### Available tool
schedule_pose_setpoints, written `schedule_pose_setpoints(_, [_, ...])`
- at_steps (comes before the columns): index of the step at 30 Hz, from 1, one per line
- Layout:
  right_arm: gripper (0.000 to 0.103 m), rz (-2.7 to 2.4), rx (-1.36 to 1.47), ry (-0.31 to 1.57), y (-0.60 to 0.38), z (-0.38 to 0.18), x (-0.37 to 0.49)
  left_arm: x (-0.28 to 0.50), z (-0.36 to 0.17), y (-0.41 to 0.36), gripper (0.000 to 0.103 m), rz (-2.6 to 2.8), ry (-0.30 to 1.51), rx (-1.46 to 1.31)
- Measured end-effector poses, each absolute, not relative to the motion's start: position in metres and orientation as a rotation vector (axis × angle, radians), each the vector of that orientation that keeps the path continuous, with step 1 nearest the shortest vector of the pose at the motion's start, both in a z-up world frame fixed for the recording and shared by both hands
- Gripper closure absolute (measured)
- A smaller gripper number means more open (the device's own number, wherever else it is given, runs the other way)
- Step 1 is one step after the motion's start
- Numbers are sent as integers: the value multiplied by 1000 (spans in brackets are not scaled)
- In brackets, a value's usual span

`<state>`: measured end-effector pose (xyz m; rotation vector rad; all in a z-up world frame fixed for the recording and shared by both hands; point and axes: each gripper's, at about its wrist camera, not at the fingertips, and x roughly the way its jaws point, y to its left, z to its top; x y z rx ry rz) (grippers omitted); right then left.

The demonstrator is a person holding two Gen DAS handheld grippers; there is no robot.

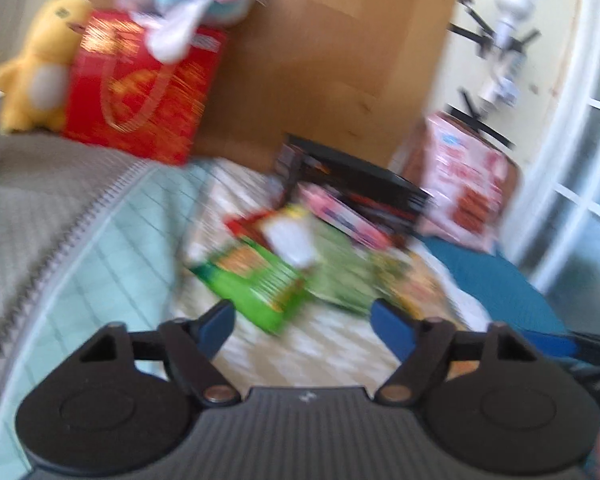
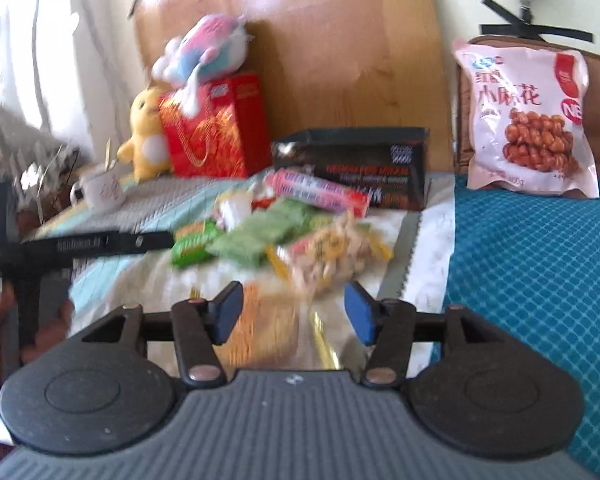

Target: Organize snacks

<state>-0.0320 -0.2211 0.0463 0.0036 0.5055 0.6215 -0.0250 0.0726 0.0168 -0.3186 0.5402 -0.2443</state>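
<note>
A pile of snack packets lies on the pale quilted cloth: a bright green packet, paler green packets, a clear bag of peanuts and a pink roll. Behind them stands a black box. My left gripper is open just short of the bright green packet, with only cloth between its blue pads. My right gripper is open too, hovering over an orange and gold packet that its pads do not touch. The left tool's black body reaches in from the left of the right wrist view.
A large pink bag of twisted dough snacks leans upright at the back right above a teal mat. At the back left stand a red gift bag, a yellow duck plush, a pastel plush and a white mug. A wooden headboard closes the back.
</note>
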Motion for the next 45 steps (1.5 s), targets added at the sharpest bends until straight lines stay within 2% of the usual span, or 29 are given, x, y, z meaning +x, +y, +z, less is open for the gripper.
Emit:
schedule_pose_setpoints(1, [26,638,-42,500,-220,43,-36,-29,19,68,30,-302,563,-330])
schedule_pose_setpoints(3, [20,670,-140,485,-212,39,-42,-33,23,57,31,-375,609,-323])
schedule_pose_setpoints(9, [22,738,-287,519,-195,21,-30,-21,11,22,44,-514,779,-334])
schedule_pose_setpoints(10, [29,754,-286,539,-194,18,-26,-15,6,16,55,-513,808,-338])
schedule_pose_setpoints(12, [46,778,-239,560,-193,16,-21,-11,5,10,58,-492,798,-330])
schedule_pose_setpoints(14, [55,771,-238,551,-192,20,-24,-11,10,9,63,-485,785,-318])
schedule_pose_setpoints(16, [60,791,-220,532,-194,26,-31,-13,21,8,63,-487,765,-318])
schedule_pose_setpoints(22, [61,748,-167,370,-199,66,-26,-7,80,10,63,-495,604,-235])
schedule_pose_setpoints(26, [61,686,-181,264,-190,93,20,48,116,7,63,-474,507,-194])
schedule_pose_setpoints(29, [60,647,-146,274,-184,109,81,107,126,3,63,-451,485,-176])
schedule_pose_setpoints(35, [60,606,-86,437,-174,101,196,213,103,1,63,-393,608,-284])
schedule_pose_setpoints(42, [58,546,-133,492,-170,78,225,249,67,-3,60,-358,685,-308])
schedule_pose_setpoints(45, [49,528,-125,451,-172,81,217,242,71,0,57,-352,668,-290])
